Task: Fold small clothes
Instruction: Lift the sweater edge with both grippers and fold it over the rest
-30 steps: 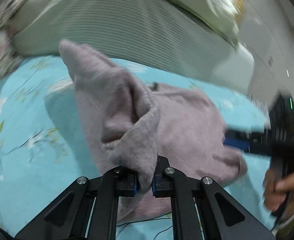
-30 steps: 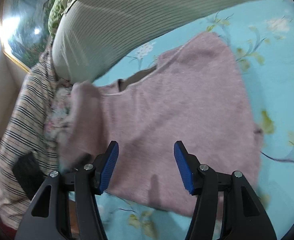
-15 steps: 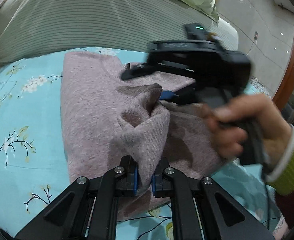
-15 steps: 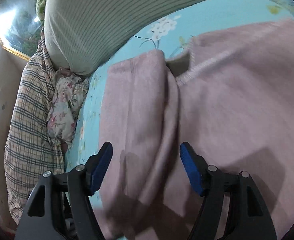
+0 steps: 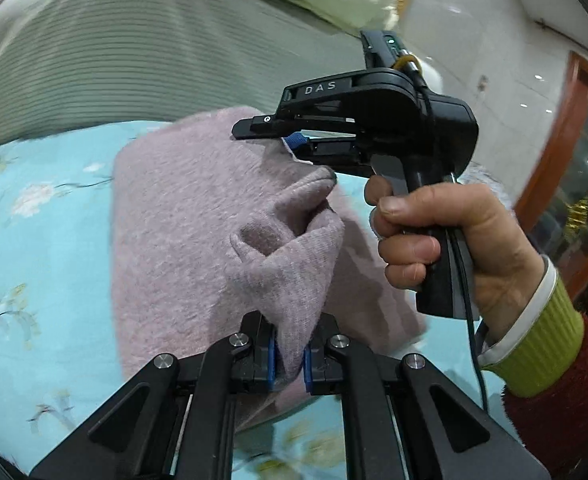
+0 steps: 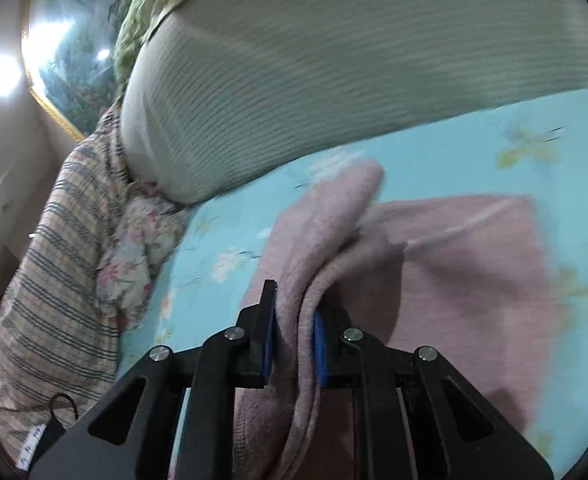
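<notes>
Holding the sweater with both grippers above the bed.

Left wrist view: the left gripper pinches a soft, light fold that sags; I judge an edge gives the best hold. The right gripper, which hovered open half a second ago, now bites the cloth. Right wrist view: the right gripper has just been closing and its fingers clamp a limp doubled fold, earlier lying free between them.

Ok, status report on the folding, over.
Left gripper shut on sweater. Right gripper has just been closing, now pinching a sweater fold. Sweater half lifted off the bedsheet. Nothing in the way.
</notes>
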